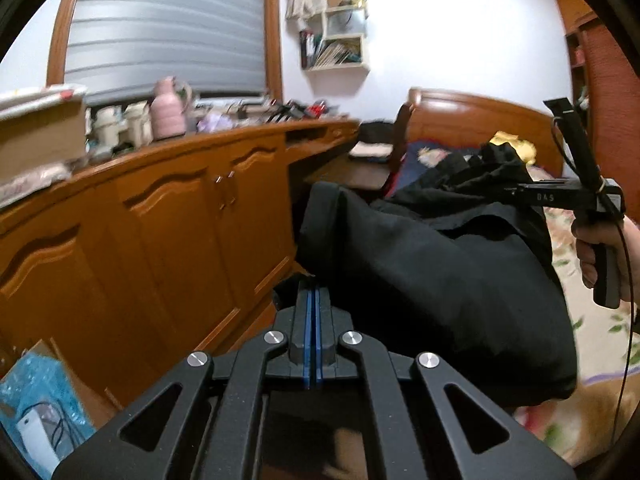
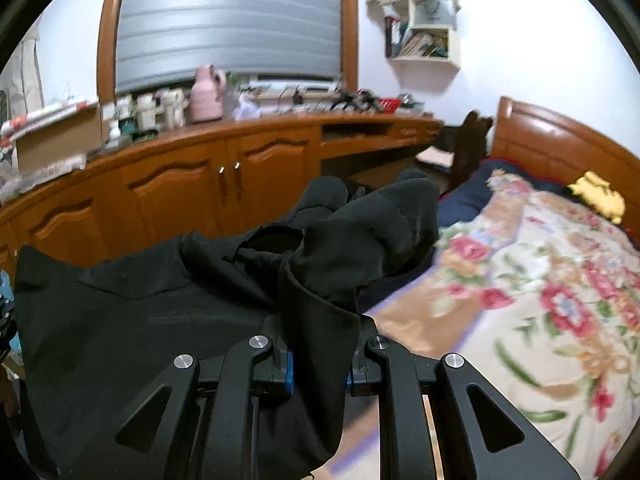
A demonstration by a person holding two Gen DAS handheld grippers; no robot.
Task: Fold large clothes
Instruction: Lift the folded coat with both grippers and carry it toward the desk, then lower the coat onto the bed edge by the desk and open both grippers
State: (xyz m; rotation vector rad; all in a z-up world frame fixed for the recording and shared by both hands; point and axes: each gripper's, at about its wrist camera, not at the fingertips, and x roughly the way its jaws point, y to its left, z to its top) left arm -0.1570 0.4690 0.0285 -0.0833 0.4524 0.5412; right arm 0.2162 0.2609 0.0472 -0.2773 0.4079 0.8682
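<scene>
A: What stands on the left?

B: A wooden cabinet (image 1: 160,216) runs along the wall, with a pink flask (image 1: 168,110) on its cluttered top.

A: And the left gripper (image 1: 313,292)?

B: Its blue pads are pressed together, pinching an edge of the black garment (image 1: 432,264), which hangs in the air between the two tools.

A: The right gripper (image 2: 320,360)?

B: Its fingers sit narrowly apart, clamping a thick bunch of the same cloth. Further right lies the floral bedspread (image 2: 540,300).
</scene>
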